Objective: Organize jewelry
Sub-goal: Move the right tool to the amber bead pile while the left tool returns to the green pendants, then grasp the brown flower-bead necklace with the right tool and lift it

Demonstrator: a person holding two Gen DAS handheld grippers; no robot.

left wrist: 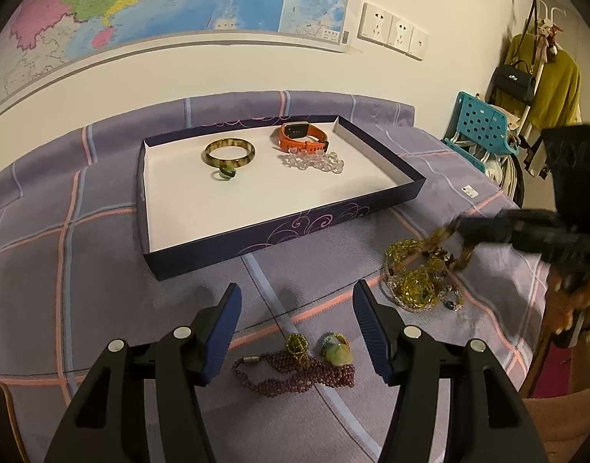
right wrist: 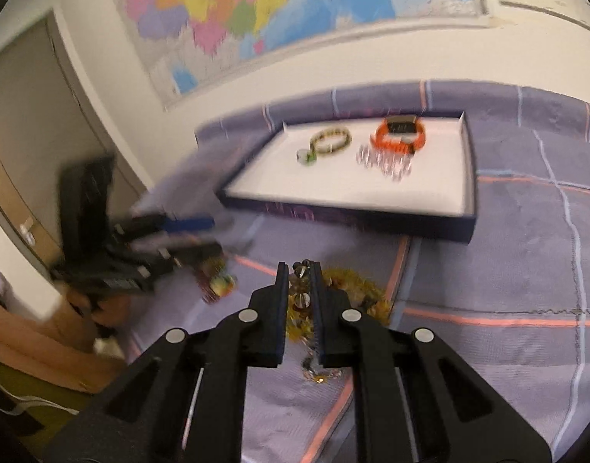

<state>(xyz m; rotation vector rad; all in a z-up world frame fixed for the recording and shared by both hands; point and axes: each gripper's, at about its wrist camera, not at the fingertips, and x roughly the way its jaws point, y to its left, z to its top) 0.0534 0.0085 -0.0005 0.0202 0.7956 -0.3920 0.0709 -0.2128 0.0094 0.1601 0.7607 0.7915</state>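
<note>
Nearest the left camera: left gripper (left wrist: 295, 320), jaws spread wide, nothing between them, hovering above loose pieces on the checked purple cloth (left wrist: 102, 270). Directly below: purple bead strand (left wrist: 291, 376), small yellow-green bead ring (left wrist: 297, 345), pale green stone ring (left wrist: 335, 349), all close together, possibly touching.

Right gripper (right wrist: 299, 270): jaws nearly closed, pinching a brown bead chain (right wrist: 300, 289) that belongs to, or runs into, the amber bead pile (left wrist: 414, 281). Cannot tell whether chain and pile are one piece. Right view blurred; gripper evidently moving.

Shallow box (left wrist: 256, 247) farther back, white inside, dark outside. Contents, toward the far side: mottled bangle (left wrist: 229, 152) with dark green ring (left wrist: 225, 173) at its near edge; orange watch (left wrist: 302, 137) with clear bead bracelet (left wrist: 314, 162) just in front. Near half of the box floor bare.

Judged stage: chain gripped, transfer to box pending; several pieces not yet sorted.

Risks:
- Tangled strands: lifting the chain likely drags the whole amber pile, or sheds part of it short of the box.
- Narrow pinch on round beads: slip probable under a swinging load.
- Dangling length: may catch the near box wall, shifting the light box or disturbing items inside.
- Left-side pieces crowded: one closure may take two at once.
</note>
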